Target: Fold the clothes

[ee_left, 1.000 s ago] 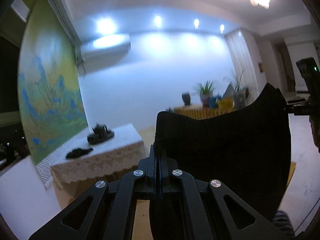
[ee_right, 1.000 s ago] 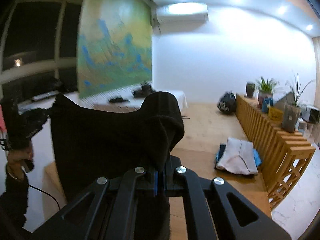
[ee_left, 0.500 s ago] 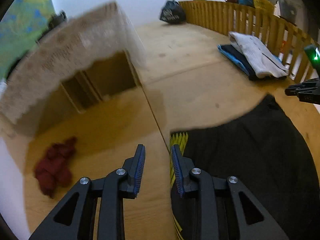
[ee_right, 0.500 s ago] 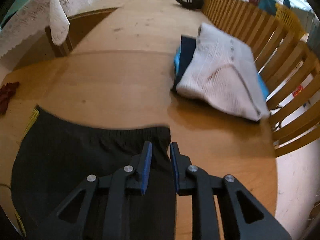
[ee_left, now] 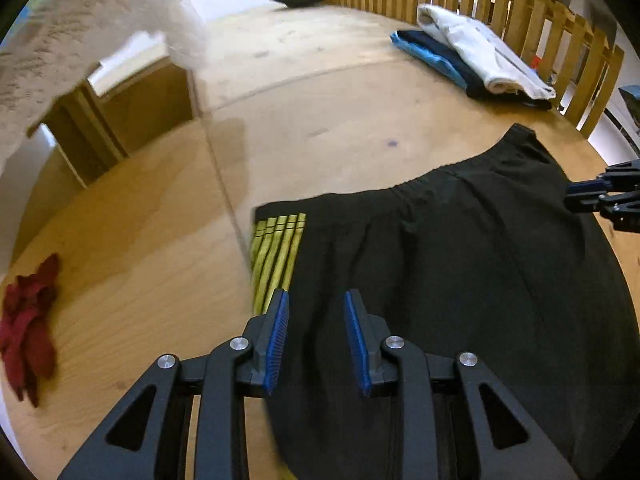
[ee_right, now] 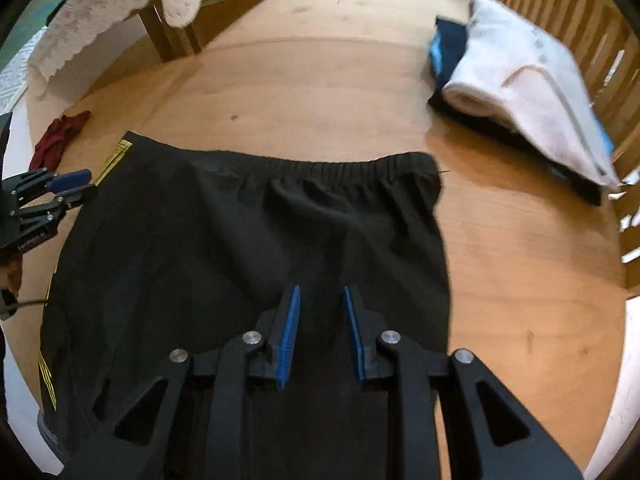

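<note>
Black fabric shorts with yellow side stripes (ee_right: 248,248) lie flat on the wooden surface (ee_right: 320,92), waistband wrinkled. Left tool (ee_left: 316,312) and right tool (ee_right: 320,304) hover spread, pinching nothing; folding over those wrinkles likely yields uneven edges.

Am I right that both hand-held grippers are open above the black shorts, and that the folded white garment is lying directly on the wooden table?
Not quite: in the right wrist view the white garment lies on a dark blue garment, not directly on the table. Both hand-held grippers, left and right, are indeed open above the black shorts.

black shorts (ee_left: 460,272), yellow stripes (ee_left: 278,254)
</note>
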A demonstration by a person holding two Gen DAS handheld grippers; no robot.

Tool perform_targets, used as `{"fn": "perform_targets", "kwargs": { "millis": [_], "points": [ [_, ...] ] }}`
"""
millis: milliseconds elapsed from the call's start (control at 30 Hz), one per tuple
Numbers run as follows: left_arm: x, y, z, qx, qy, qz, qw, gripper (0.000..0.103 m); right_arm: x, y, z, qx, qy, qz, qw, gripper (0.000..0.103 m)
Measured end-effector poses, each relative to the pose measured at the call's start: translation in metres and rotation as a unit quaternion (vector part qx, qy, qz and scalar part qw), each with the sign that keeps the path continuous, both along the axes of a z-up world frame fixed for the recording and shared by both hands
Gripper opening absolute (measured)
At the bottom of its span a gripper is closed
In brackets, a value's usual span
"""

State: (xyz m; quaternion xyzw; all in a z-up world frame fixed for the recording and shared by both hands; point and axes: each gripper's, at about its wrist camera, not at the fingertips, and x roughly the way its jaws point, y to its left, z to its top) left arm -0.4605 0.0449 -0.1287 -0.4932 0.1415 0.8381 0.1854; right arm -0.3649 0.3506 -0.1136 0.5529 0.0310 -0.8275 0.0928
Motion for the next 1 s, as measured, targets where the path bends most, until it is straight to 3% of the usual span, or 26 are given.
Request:
{"fn": "perform_targets", "kwargs": {
  "millis": [133, 333, 533, 700, 833, 933, 1000],
  "points": [
    [-0.012, -0.004, -0.013, -0.011, 0.01, 0.009, 0.9998, 0.033, -0.011, -0.009, -0.012, 0.018, -0.001, 0.013, 1.0, 0.023],
    [-0.036, -0.012, -0.016, -0.063, 0.048, 0.038, 0.9962, 0.035, -0.041, -0.014, -0.018, 0.038, 0.019, 0.013, 0.999, 0.024],
    [-0.051, -0.021, -0.004, -0.045, 0.043, 0.071, 0.9955, 0.036, -0.058, -0.008, -0.011, 0.028, 0.019, -0.02, 0.999, 0.027],
    [0.028, -0.045, 0.059, -0.005, 0.073, 0.046, 0.9962, 0.037, 0.019, -0.022, 0.04, 0.015, 0.056, 0.019, 0.998, 0.027],
    [0.11, -0.08, 0.107, 0.01, 0.098, 0.037, 0.9945, 0.037, 0.12, -0.038, 0.096, 0.005, 0.092, 0.071, 0.993, 0.027],
    [0.155, -0.109, 0.135, 0.02, 0.105, 0.038, 0.9935, 0.043, 0.186, -0.051, 0.135, -0.012, 0.115, 0.097, 0.989, 0.036],
    [0.178, -0.122, 0.145, 0.016, 0.11, 0.041, 0.993, 0.046, 0.22, -0.055, 0.154, -0.037, 0.119, 0.111, 0.986, 0.05]
  ]
}}
